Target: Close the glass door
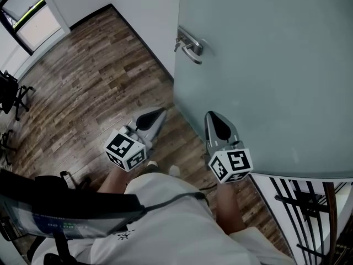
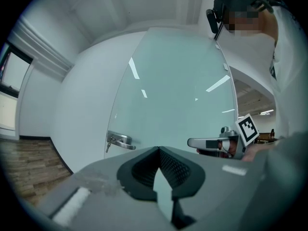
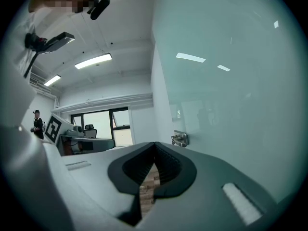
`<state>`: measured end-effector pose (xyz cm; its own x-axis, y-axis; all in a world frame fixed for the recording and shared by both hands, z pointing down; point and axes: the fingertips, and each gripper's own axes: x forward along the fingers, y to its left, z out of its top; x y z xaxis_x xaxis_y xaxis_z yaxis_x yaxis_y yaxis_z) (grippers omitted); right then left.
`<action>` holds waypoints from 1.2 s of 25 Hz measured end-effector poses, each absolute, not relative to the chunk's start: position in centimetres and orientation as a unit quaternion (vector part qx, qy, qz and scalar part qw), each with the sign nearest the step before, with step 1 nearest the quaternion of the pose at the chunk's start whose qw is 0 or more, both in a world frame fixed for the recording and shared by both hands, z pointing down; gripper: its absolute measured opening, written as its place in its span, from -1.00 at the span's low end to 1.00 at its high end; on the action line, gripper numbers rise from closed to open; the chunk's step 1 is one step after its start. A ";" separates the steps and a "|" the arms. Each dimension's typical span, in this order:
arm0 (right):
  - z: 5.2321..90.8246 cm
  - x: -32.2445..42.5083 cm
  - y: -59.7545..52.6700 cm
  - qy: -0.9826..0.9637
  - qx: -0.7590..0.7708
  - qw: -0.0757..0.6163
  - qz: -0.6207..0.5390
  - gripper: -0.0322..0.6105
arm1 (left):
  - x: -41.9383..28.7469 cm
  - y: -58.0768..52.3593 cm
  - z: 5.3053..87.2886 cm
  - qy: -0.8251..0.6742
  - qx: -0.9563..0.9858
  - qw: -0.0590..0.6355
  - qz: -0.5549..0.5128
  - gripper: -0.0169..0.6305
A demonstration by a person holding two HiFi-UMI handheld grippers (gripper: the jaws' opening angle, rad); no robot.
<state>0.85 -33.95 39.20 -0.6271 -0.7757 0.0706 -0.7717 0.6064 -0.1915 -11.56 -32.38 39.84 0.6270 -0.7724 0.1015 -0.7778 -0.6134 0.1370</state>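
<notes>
From the head view, the door [image 1: 276, 65] stood ajar ahead and to the right. Its free edge, carrying the handle [image 1: 190, 46], was clear of the white wall [image 1: 149, 10], above the wood floor [image 1: 83, 81]. The left hand-held gripper [image 1: 159, 113] pointed toward the door's edge, low down and apart from it. The right hand-held gripper [image 1: 213, 116] lay just beside the glass; we could not tell whether it touched.

In the left gripper view, the jaws of the left hand-held gripper [image 2: 159, 149] met at the tips with nothing between them. The door [image 2: 178, 90] filled the middle, with its handle [image 2: 120, 141] to the left. The right hand-held gripper [image 2: 191, 142] reached in from the right, in front of the glass.

In the right gripper view, the jaws of the right hand-held gripper [image 3: 155, 144] were together and empty, with floor [image 3: 148, 186] visible below the tips. The door [image 3: 231, 81] ran along the right side, with its handle [image 3: 179, 138] just past the tips and a window [image 3: 103, 124] far behind.
</notes>
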 end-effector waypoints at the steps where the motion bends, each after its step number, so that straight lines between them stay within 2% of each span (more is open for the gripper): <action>1: 39.4 1.1 -33.8 0.897 -0.430 0.010 -0.104 -0.87 | -11.3 -32.1 40.0 -0.432 0.897 0.086 0.018 -0.93; 16: 41.4 1.5 -35.2 0.896 -0.428 -0.005 -0.121 -0.87 | -10.4 -33.9 41.7 -0.419 0.902 0.099 0.032 -0.93; 30: 39.6 -4.6 -42.7 0.887 -0.453 -0.040 -0.075 -0.87 | -15.5 -42.5 40.4 -0.382 0.920 0.089 0.020 -0.93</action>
